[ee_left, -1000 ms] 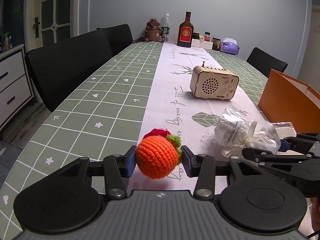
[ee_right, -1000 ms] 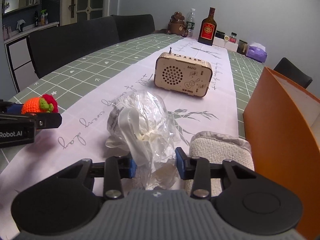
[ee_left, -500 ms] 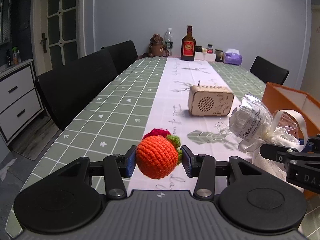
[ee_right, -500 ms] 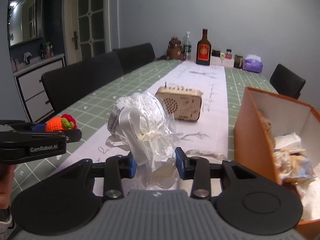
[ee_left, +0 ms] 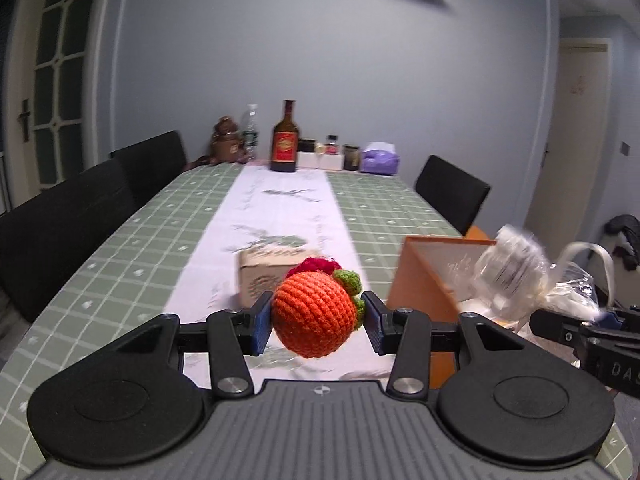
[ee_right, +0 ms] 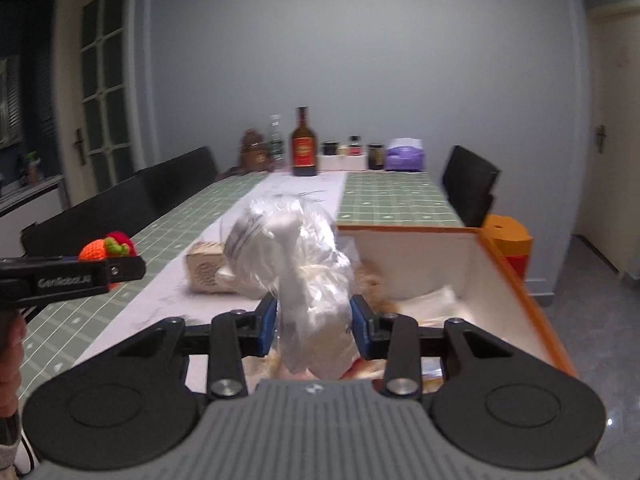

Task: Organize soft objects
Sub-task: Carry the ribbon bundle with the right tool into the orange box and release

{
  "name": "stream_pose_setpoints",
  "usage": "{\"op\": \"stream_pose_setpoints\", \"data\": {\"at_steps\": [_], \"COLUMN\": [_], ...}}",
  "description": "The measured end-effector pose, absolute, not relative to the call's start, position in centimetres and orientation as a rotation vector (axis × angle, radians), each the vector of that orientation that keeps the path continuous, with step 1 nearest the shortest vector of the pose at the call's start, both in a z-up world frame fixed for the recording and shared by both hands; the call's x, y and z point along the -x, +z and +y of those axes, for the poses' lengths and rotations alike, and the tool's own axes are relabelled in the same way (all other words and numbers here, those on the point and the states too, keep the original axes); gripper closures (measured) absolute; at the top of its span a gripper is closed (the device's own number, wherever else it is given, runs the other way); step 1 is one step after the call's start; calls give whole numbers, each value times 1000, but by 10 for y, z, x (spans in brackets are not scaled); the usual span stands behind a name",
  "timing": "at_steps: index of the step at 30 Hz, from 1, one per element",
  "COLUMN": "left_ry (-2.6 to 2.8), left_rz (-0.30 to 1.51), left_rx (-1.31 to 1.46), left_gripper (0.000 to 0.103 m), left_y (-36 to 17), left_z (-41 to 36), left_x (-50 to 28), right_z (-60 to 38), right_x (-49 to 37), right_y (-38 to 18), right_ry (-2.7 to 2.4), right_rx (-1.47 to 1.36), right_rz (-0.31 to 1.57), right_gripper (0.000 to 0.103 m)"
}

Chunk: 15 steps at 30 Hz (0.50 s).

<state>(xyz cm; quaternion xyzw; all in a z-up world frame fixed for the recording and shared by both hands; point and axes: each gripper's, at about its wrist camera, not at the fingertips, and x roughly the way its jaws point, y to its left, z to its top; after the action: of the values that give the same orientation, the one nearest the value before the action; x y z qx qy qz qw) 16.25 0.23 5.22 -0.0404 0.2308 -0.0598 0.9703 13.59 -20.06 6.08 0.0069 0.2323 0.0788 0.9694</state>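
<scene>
My left gripper (ee_left: 316, 322) is shut on an orange crocheted ball (ee_left: 315, 314) with green and red bits, held in the air above the table's near end. My right gripper (ee_right: 313, 327) is shut on a clear plastic bag of white soft stuff (ee_right: 298, 264), hanging over the near corner of the orange box (ee_right: 516, 276). The box is white inside and holds several soft items. In the left wrist view the bag (ee_left: 516, 276) and the orange box (ee_left: 420, 280) are at the right. In the right wrist view the crocheted ball (ee_right: 105, 249) shows at the left.
A wooden radio (ee_left: 264, 276) stands on the white runner of the green checked table (ee_left: 120, 264). A brown bottle (ee_left: 285, 140), jars and a purple tissue pack (ee_left: 379, 158) line the far end. Black chairs (ee_left: 68, 216) flank the table. A hand (ee_right: 10, 360) shows at the left edge.
Both grippers have risen off the table with their loads and moved right toward the orange box. The bag now hangs over the box's open top.
</scene>
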Motion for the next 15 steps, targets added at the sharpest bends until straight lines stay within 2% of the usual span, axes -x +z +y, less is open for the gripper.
{"op": "stream_pose_setpoints", "data": {"at_steps": [7, 15], "left_ry": [-225, -246], "left_rz": [445, 490], "left_rx": [55, 34], "left_gripper": [50, 50], "left_y": [58, 42], "left_z": [-51, -65], "left_x": [-173, -174], "right_z": [-264, -291], "right_x": [-168, -265], "right_y": [76, 28], "right_ry": [48, -50], "right_rx": [5, 81], "right_rz": [500, 747], "right_gripper": [65, 65]}}
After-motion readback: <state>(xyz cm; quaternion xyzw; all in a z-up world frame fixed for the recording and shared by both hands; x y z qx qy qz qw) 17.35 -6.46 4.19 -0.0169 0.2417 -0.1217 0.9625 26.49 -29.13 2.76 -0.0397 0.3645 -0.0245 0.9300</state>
